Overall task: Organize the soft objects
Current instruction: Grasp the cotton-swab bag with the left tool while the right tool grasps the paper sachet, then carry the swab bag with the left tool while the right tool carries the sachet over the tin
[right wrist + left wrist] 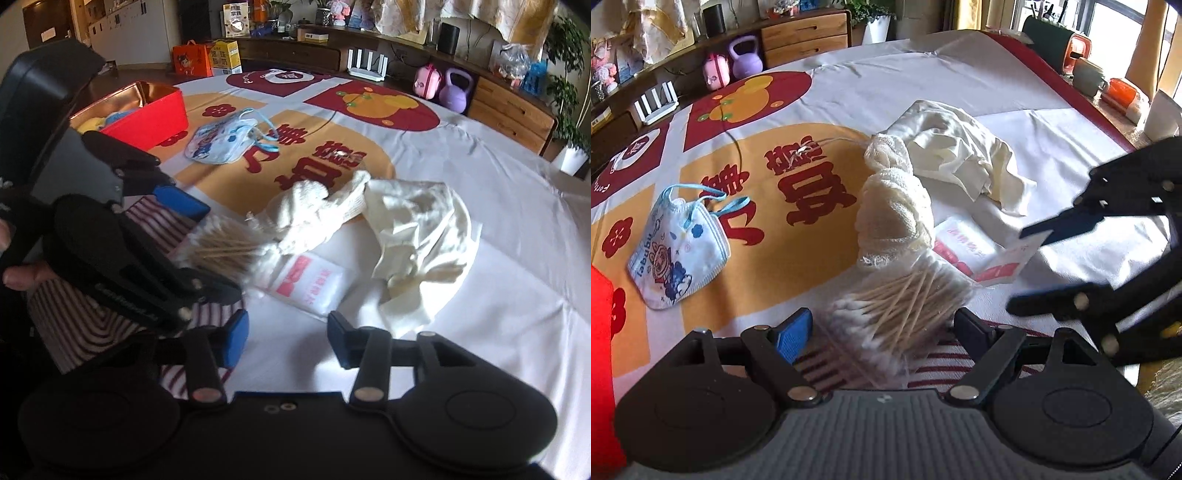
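We log: cotton swab bag (905, 314), gauze roll (894, 206) touching it, crumpled cream cloth (960, 155), cotton pad pack (975, 254), printed face mask (679, 247) lying apart.

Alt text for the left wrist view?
The open left hand-held gripper hovers over a clear bag of wooden cotton swabs on a printed tablecloth. Beyond lie white gauze, cream cloth and a cartoon-printed face mask.

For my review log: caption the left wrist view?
Open left hand-held gripper over bagged cotton swabs; face mask lies apart.
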`<action>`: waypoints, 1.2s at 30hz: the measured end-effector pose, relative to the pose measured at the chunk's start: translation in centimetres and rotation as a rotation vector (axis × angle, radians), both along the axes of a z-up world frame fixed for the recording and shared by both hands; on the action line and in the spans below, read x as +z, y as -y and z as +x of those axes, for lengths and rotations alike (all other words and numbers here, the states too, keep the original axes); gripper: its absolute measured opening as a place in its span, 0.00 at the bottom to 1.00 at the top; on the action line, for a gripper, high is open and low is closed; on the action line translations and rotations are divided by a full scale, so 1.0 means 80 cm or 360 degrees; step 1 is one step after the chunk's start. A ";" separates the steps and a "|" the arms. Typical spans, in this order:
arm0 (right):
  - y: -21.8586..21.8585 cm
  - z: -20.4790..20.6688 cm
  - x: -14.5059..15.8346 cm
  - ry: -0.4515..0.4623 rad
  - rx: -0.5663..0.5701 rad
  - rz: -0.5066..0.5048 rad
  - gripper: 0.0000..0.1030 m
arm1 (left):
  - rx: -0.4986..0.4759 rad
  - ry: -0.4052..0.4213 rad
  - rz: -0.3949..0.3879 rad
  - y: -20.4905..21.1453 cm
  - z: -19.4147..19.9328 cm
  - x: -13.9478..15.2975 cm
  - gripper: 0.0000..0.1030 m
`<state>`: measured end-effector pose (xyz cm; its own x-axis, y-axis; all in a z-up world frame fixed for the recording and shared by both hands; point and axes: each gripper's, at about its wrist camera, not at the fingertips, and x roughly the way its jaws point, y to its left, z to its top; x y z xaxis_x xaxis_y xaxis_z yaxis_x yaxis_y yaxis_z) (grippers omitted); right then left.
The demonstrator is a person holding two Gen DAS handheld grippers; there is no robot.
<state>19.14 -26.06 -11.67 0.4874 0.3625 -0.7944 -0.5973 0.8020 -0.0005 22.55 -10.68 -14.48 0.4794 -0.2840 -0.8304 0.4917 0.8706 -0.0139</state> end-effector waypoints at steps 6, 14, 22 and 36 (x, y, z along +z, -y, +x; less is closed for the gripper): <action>-0.001 0.018 -0.004 0.0064 0.0044 -0.0053 0.36 | -0.0009 0.0020 -0.0028 -0.001 0.004 -0.001 0.81; -0.008 0.031 -0.010 0.0097 0.0080 -0.0078 0.30 | -0.0007 0.0060 -0.0049 -0.006 0.001 -0.001 0.74; 0.003 0.041 -0.016 0.0060 -0.0011 -0.0009 0.05 | 0.0064 0.0104 -0.0041 -0.012 -0.001 0.001 0.54; 0.017 0.017 0.011 0.0119 -0.0165 0.0171 0.00 | 0.0253 0.0117 -0.0133 -0.031 -0.023 0.026 0.46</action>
<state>20.53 -27.39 -10.79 0.5832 0.3882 -0.7136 -0.5128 0.8572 0.0473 20.73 -8.17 -12.37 0.5824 -0.2664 -0.7680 0.3502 0.9348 -0.0586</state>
